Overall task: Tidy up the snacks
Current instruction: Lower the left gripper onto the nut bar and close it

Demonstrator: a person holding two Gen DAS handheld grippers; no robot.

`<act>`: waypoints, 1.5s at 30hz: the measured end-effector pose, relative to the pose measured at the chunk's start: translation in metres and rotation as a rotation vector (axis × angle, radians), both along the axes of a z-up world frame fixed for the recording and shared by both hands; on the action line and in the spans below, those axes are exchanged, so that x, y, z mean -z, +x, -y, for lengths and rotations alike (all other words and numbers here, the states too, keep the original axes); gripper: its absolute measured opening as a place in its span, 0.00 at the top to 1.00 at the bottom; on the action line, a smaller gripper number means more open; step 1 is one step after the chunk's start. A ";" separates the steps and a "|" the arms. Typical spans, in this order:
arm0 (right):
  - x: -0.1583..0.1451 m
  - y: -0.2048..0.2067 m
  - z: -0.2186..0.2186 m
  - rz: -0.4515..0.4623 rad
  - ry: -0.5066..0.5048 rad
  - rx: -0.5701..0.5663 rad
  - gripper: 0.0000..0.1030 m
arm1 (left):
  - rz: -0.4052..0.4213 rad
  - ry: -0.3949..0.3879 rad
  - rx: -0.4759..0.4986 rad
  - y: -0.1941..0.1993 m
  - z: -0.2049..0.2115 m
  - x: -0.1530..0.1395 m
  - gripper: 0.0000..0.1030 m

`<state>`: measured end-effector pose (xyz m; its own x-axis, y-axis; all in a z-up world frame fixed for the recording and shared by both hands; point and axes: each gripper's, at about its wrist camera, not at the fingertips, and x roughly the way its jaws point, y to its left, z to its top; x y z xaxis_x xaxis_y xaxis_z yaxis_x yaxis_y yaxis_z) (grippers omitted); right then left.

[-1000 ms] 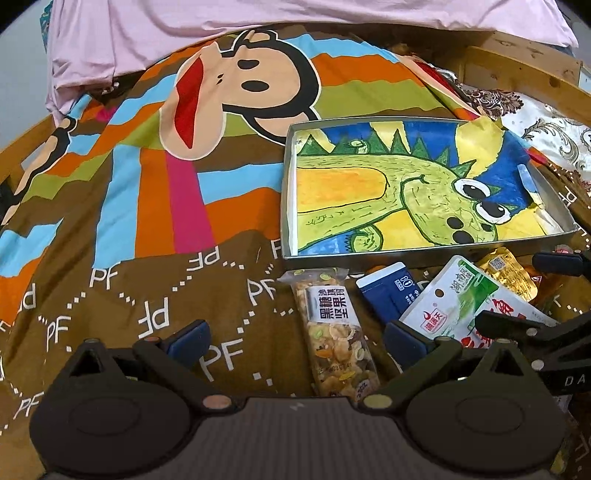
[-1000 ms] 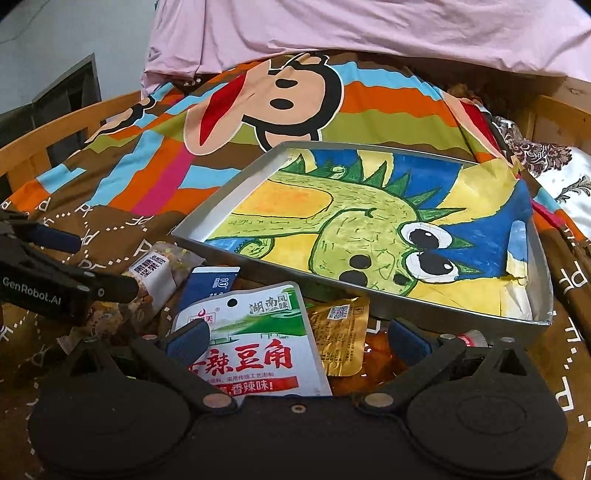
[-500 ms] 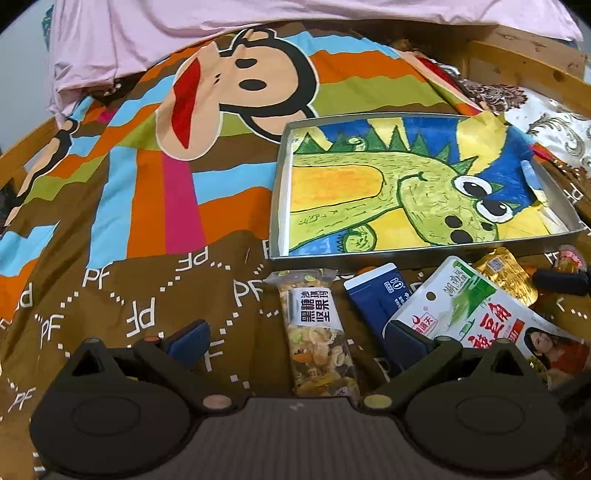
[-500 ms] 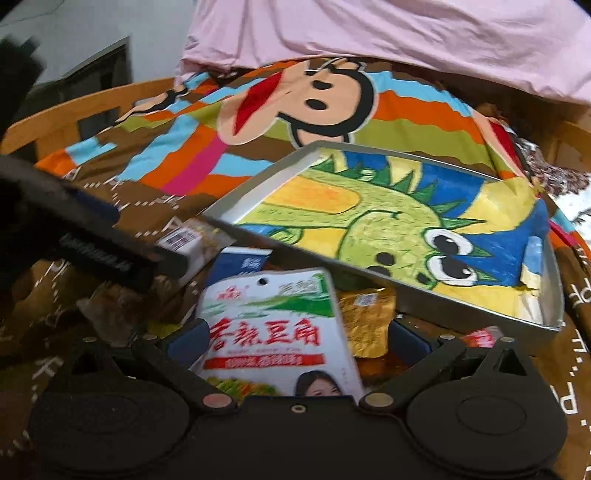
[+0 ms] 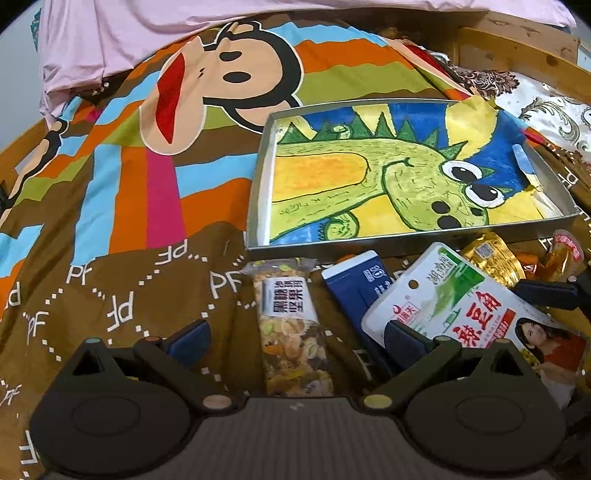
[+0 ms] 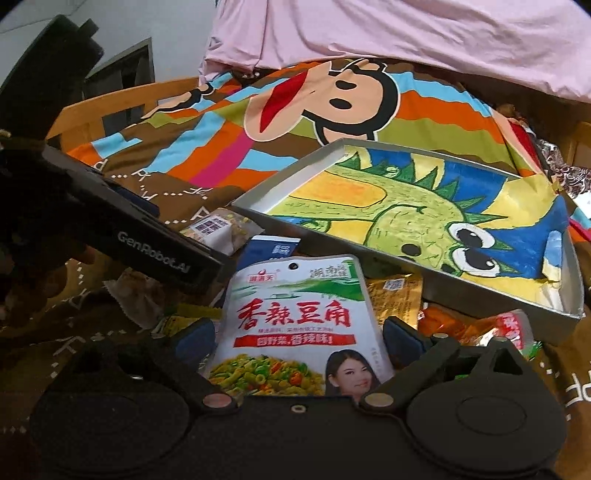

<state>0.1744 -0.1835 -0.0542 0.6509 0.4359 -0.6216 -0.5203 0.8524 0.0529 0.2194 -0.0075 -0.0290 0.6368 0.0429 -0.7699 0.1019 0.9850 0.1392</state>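
Snacks lie on the brown bedspread in front of a shallow metal tray [image 5: 258, 177] lined with a dinosaur drawing. My left gripper [image 5: 295, 338] is open, its fingers either side of a clear nut bar [image 5: 291, 325]. My right gripper [image 6: 299, 338] is open, with a white and green bean snack pouch [image 6: 299, 314] lying between its fingers; the pouch also shows in the left wrist view [image 5: 465, 306]. A blue packet [image 5: 358, 284], a gold packet [image 5: 495, 258] and a small jelly cup [image 5: 563, 251] lie beside them. The tray [image 6: 569, 306] holds no snacks.
The left gripper's black body [image 6: 140, 243] crosses the left of the right wrist view, above the nut bar [image 6: 218, 229]. A pink pillow [image 5: 221, 26] lies at the far end. A wooden bed frame [image 5: 517, 40] borders the right and a wooden rail [image 6: 122, 99] the left.
My right gripper has moved forward over the bean pouch, which now sits deeper between its fingers. The left gripper has drawn back slightly and the nut bar stays between its fingers.
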 end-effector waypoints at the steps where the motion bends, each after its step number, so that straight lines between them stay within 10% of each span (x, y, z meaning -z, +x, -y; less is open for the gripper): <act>1: 0.000 -0.001 0.000 0.002 -0.001 -0.001 0.05 | -0.004 -0.006 0.003 0.000 0.000 0.001 0.02; 21: 0.004 -0.007 -0.005 -0.007 0.004 -0.011 0.01 | -0.087 -0.193 -0.019 -0.002 -0.022 0.010 0.33; 30: 0.008 -0.015 -0.010 0.062 -0.051 -0.025 0.04 | -0.108 -0.127 -0.047 -0.006 -0.020 0.018 0.57; 45: 0.013 -0.017 -0.003 -0.044 0.035 -0.030 0.05 | -0.116 -0.205 -0.090 -0.020 -0.027 0.008 0.61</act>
